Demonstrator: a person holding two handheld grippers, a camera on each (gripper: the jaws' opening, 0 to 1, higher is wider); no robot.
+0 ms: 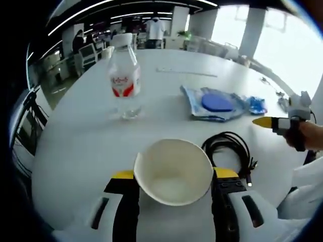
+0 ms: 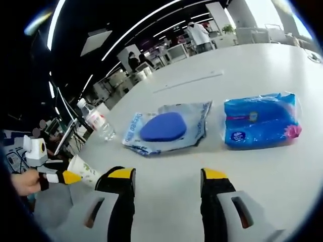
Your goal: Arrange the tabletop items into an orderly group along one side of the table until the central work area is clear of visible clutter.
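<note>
My left gripper (image 1: 174,176) is shut on a white paper cup (image 1: 173,164), whose open mouth faces the camera. Behind it on the white table (image 1: 75,136) stand a clear water bottle (image 1: 124,75) with a red label, a clear pouch with a blue disc (image 1: 212,103) and a blue tissue pack (image 1: 257,105). A coiled black cable (image 1: 229,147) lies just right of the cup. My right gripper (image 2: 168,176) is open over bare table, short of the pouch (image 2: 166,128) and tissue pack (image 2: 260,121). At the left, the left gripper (image 2: 60,176) holds the cup (image 2: 83,171).
A thin pale strip (image 1: 186,72) lies far back on the table. The right gripper (image 1: 265,122), held by a hand, enters from the right. The bottle (image 2: 98,125) stands near the table's left edge. Desks, chairs and people are beyond the table.
</note>
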